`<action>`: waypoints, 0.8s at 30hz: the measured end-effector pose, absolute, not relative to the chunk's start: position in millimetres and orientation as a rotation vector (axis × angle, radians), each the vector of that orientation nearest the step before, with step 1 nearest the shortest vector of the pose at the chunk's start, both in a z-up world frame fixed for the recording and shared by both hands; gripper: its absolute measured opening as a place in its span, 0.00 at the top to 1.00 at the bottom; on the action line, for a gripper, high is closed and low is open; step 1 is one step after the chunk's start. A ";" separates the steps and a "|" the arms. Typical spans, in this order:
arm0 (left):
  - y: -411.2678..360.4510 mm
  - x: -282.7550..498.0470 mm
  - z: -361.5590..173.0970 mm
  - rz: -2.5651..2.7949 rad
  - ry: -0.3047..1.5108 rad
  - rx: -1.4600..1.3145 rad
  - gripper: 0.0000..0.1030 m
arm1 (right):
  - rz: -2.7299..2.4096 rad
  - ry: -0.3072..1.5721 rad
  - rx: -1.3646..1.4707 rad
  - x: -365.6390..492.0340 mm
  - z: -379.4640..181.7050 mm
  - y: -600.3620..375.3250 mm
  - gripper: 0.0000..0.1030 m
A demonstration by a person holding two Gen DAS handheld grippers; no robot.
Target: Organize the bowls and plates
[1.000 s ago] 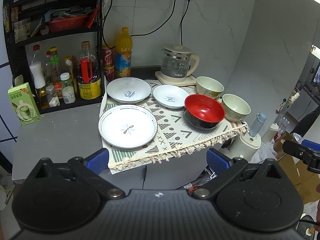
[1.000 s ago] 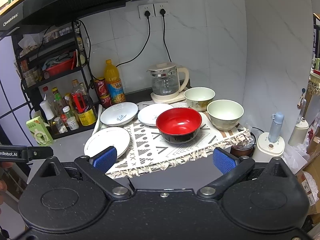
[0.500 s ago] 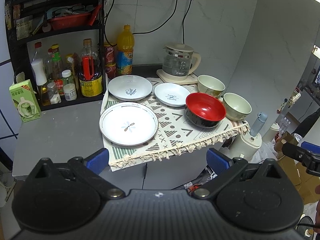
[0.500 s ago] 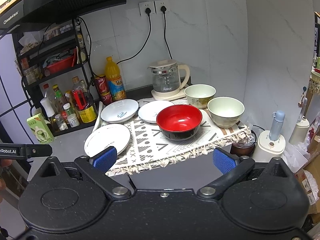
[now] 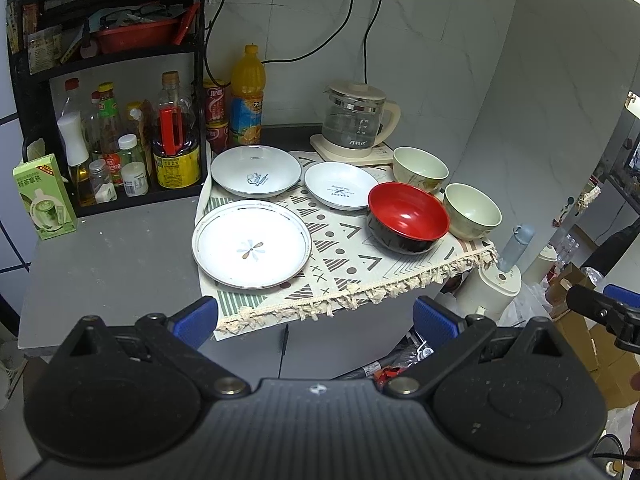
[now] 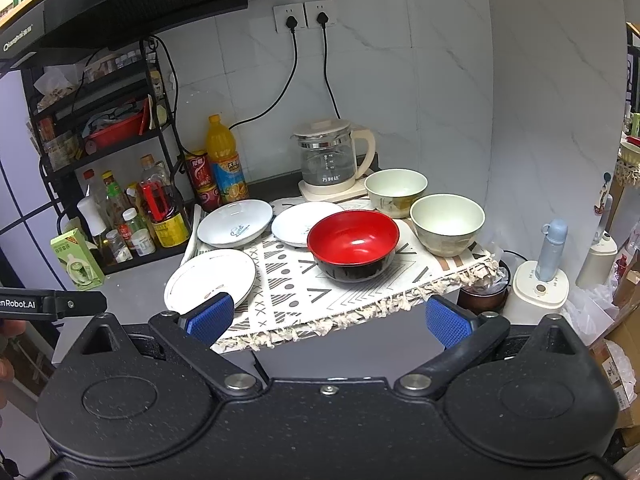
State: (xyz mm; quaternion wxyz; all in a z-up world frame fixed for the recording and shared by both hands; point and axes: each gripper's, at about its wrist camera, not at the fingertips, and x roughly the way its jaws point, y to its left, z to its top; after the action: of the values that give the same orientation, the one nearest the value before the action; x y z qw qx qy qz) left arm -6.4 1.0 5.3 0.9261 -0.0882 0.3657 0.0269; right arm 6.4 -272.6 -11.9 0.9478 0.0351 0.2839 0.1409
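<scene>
While plates and bowls sit on the patterned cloth (image 5: 344,256), left hand-held gripper (image 5: 316,320) wide apart, empty, right hand-held gripper (image 6: 328,320) likewise.

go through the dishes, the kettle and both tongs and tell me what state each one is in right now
Large white flower-patterned plate: upright, empty.
Two smaller white plates: empty, unstacked.
Red and black bowl: upright, empty.
Two pale green bowls: upright, empty.
Glass kettle: lid on.
Left tongs: open.
Right tongs: open.
</scene>
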 end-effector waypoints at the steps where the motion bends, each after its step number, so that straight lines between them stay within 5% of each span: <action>1: -0.4 -5.9 5.4 0.053 0.750 -0.179 0.01 | 0.284 0.577 0.070 6.3 -11.9 -273.1 0.00; 24: -6.0 18.5 4.8 0.061 0.763 -0.183 0.01 | 0.299 0.614 0.070 30.1 -14.8 -278.3 0.00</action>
State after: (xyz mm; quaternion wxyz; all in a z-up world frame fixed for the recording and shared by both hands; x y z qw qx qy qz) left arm 18.5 -6.0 4.8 0.9236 -0.0890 0.3717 0.0298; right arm 30.1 -278.3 -14.8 0.9417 0.0344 0.3009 0.1465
